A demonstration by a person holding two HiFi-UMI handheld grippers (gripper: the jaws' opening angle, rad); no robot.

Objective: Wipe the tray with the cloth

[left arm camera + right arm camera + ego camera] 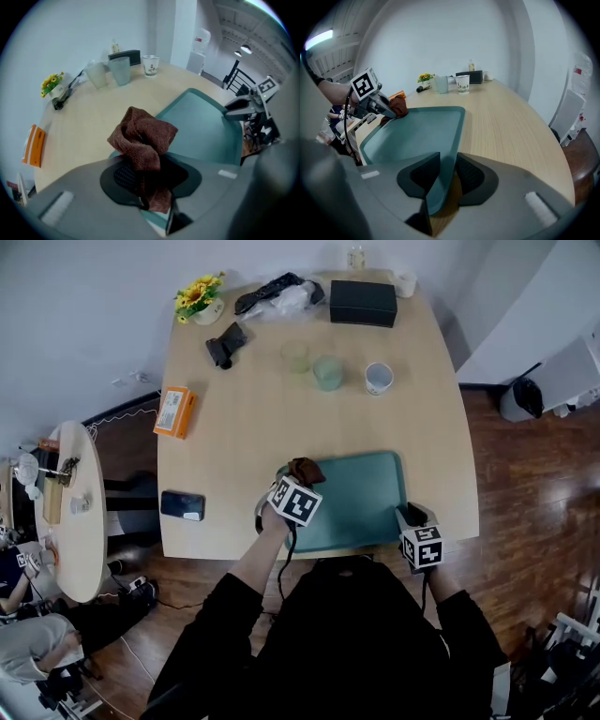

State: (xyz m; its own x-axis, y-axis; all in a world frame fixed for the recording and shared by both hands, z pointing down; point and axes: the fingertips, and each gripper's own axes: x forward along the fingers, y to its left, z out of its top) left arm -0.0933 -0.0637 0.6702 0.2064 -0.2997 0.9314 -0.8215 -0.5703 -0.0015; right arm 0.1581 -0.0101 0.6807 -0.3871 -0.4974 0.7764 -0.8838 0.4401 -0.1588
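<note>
Tray (361, 498), teal, lay at the near edge of the pale table (262, 418) in the head view. The left gripper (298, 478) was at its ten o'clock corner with the brown cloth (305, 468), and the right gripper (410, 517) at its four o'clock corner.

Only the left gripper view showed that gripper (150, 176) clamped on the bunched cloth (143, 136), over the tray's rim (201, 126).

Only the right gripper view showed that gripper (445, 176) pinching the tray's rim (417, 131).

Cups (328, 373) stood at twelve o'clock from the tray, an orange box (174, 412) at ten and a phone (182, 505) at nine. The floor (525, 474) was dark wood.
</note>
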